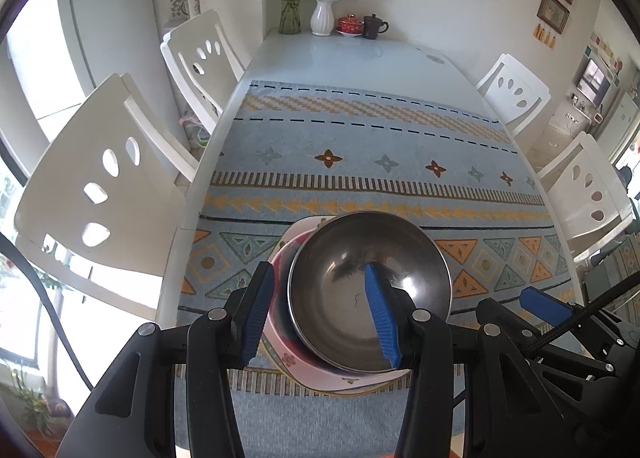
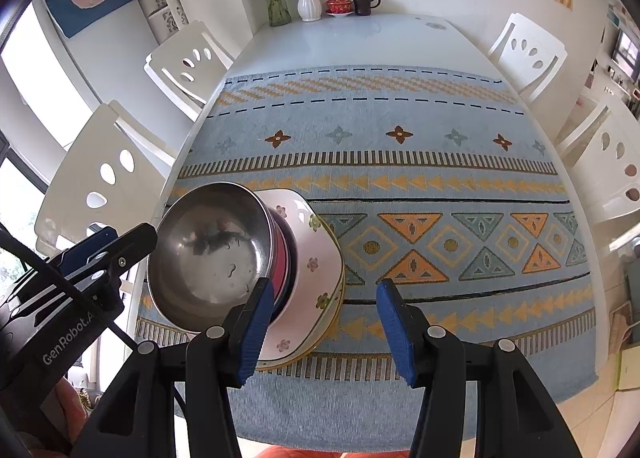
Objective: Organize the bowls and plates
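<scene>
Apparently I am nearly done: the steel bowl [image 1: 370,294] sits nested atop the pink bowl and floral plate [image 2: 316,270] near the table's [image 1: 320,53] near-left corner, with my left gripper [image 1: 320,314] straddling its rim unclenched and my right gripper [image 2: 326,330] released, empty, beside the stack.

"GenRobot.A" in white lettering, cut off, on the black left gripper [image 2: 86,248] body
</scene>
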`<state>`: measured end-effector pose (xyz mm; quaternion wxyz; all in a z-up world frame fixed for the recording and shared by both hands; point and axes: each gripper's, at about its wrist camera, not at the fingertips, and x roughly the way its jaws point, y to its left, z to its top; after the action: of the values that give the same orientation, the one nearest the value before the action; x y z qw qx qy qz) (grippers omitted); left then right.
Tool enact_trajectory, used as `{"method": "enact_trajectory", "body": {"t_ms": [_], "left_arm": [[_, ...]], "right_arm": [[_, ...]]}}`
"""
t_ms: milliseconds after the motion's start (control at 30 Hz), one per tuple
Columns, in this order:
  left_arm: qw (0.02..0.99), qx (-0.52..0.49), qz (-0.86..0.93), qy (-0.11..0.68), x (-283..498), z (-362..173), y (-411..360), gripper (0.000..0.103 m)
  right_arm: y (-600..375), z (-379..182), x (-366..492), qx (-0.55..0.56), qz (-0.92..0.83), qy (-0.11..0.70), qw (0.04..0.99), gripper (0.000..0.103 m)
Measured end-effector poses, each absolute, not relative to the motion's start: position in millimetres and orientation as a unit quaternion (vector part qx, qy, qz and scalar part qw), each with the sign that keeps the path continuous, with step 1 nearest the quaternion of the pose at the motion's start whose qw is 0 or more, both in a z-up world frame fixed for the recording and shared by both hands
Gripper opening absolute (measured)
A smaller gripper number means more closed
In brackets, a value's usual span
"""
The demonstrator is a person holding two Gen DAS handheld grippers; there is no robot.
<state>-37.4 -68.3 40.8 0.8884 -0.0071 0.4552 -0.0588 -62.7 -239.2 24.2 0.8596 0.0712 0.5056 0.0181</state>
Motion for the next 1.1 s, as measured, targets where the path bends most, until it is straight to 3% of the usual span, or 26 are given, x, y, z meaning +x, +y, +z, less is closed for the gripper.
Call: {"method": "enact_trajectory", "body": {"t_ms": [667, 767, 1100], "left_arm": [[0.881, 0.017, -0.051, 0.471, -35, 37, -79, 0.045], [0.884, 0.027, -0.035, 0.465, -36, 38, -80, 0.061], [0.888, 0.041, -0.012, 0.457, -36, 42, -82, 0.063]], "right_arm": [[-244, 21, -59, 0.069, 0.020, 0.510, 0.857, 0.052], [-245, 21, -59, 0.070, 0.022, 0.510, 0.857, 0.052], [-248, 21, -58, 0.065, 0.028, 0.510, 0.858, 0.052]]}}
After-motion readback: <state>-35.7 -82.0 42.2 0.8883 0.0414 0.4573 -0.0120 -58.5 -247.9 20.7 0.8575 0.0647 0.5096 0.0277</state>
